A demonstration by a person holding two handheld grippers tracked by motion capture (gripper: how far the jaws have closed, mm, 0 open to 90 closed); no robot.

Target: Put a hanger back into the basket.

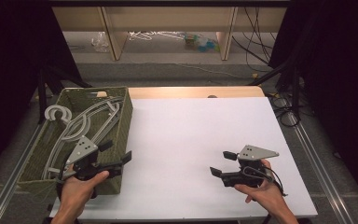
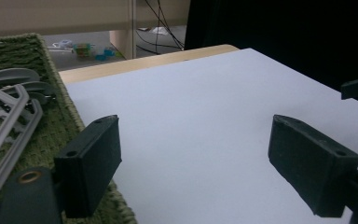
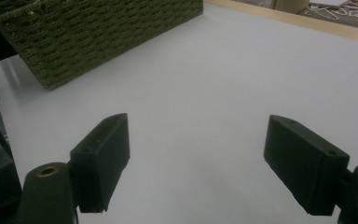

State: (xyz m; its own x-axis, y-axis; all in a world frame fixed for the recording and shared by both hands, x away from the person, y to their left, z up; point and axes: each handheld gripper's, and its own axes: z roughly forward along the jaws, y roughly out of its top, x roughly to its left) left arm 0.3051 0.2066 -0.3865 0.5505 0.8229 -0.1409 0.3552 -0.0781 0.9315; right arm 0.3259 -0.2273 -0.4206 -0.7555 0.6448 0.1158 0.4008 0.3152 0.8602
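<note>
High view: a person's left claw (image 1: 116, 156), jaws wide and empty, hangs over the woven basket (image 1: 121, 122) holding grey hangers (image 1: 81, 128); the right claw (image 1: 223, 164) rests open on the white desk (image 1: 191, 140). Gripper views: both empty, hangers apparently all binned.

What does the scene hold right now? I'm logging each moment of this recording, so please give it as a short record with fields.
surface: white table
container: green woven basket at the table's left edge
contents: grey plastic hangers lying in the basket
left gripper: open, nothing between the jaws, at the basket's near right corner
right gripper: open, empty, above the bare table at right
contact: neither gripper touches a hanger
</note>
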